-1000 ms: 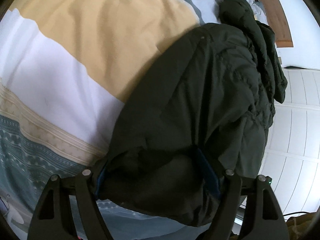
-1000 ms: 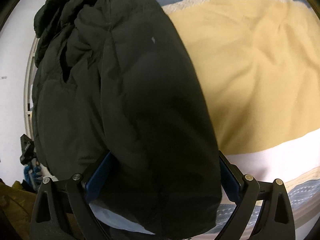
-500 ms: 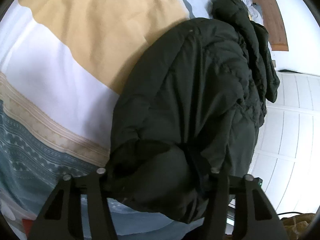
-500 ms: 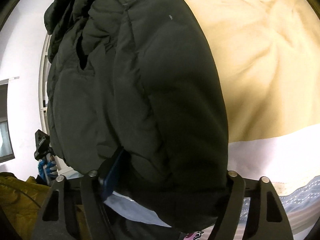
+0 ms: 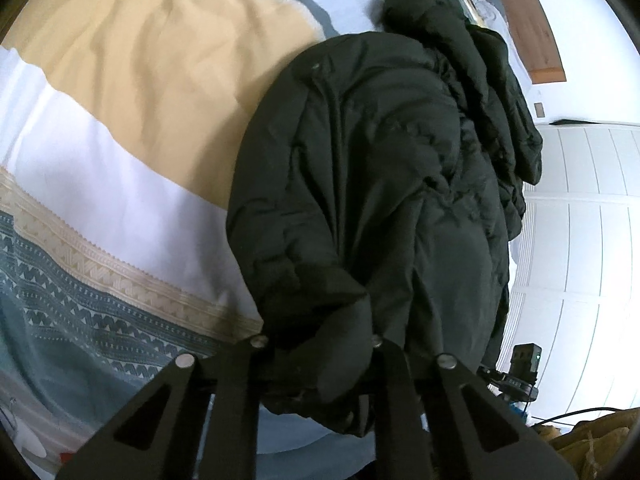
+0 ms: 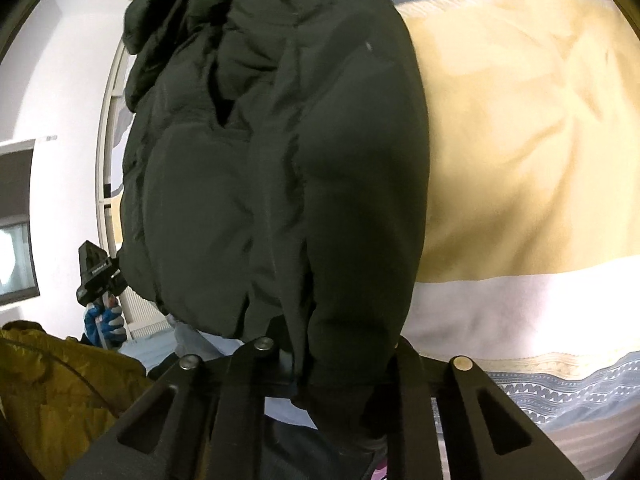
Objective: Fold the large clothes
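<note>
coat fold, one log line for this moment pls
step: grip coat hem | left tool: closing on coat | right tool: closing on coat | coat: bunched on bed | fold: not yet done

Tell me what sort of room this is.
Most likely a bedroom: a striped bedspread covers a bed under the dark padded coat, with a wooden headboard and white panelled wardrobe doors beyond.

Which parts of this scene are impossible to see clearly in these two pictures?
- Left wrist view: the fingertips of the left gripper, buried in the dark jacket.
- Right wrist view: the right gripper fingertips, covered by jacket fabric.
- Both views: the jacket's sleeves and hem, lost in dark folds.
- The bedspread under the jacket.
</note>
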`<state>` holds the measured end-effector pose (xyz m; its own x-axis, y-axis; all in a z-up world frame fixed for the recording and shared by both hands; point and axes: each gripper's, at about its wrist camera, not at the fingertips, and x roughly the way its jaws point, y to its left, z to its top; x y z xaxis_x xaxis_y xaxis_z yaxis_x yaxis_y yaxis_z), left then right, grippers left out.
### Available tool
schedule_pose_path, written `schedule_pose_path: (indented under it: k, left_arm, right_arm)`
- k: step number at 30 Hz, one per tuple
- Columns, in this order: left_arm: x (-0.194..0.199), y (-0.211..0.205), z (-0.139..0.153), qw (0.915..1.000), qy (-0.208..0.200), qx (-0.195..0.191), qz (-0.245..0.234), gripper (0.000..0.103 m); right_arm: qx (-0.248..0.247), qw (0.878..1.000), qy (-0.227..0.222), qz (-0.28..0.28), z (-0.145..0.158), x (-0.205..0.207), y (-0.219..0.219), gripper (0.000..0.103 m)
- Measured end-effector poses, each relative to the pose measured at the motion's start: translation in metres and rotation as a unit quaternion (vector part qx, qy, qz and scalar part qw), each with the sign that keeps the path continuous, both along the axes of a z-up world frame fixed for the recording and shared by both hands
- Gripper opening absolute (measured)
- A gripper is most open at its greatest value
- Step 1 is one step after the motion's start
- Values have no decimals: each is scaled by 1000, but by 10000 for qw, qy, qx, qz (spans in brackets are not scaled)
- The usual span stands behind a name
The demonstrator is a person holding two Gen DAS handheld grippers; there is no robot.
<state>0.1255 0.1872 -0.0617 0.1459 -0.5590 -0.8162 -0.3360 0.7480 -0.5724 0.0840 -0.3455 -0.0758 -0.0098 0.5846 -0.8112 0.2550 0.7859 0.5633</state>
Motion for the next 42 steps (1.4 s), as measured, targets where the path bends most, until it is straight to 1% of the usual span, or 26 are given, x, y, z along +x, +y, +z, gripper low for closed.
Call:
schedule_pose_path:
  k: [5, 9, 10, 13, 19, 24, 30, 37, 42]
  left_arm:
    - [0, 2, 12, 9998, -103, -62, 139, 11]
    - [4, 8, 32, 9990, -316, -194, 234, 11]
    - [7, 8, 39, 9986, -398, -240, 268, 11]
    - [17, 12, 56, 9965, -630, -388, 380, 11]
    - [49, 8, 95, 9902, -1110, -617, 582, 11]
    - [74, 7, 119, 9843, -1423, -806, 665, 11]
    - [101, 3, 150, 9784, -1764, -869, 646, 11]
    - [133, 0, 179, 9721, -2043, -919, 700, 11]
    - [165, 6, 200, 9644, -2309, -975, 842, 11]
  right_arm:
    - [-51, 9998, -139, 94, 14, 6, 4, 13]
    - [-96, 9993, -332, 162, 31, 13, -1, 12]
    - [-97, 9990, -393, 171, 37, 15, -16, 12]
    - [-110, 9977, -643, 183, 57, 24, -26, 11]
    - [-219, 9931, -1149, 110, 93, 44, -38, 11]
    - [-348, 9881, -1496, 13, 119, 61, -48, 11]
    - [-447, 9819, -1841, -80, 143, 80, -58, 11]
    - [-435, 9745, -2189, -240, 168, 105, -71, 11]
    - [-418, 9657, -2523, -443, 187, 132, -81, 11]
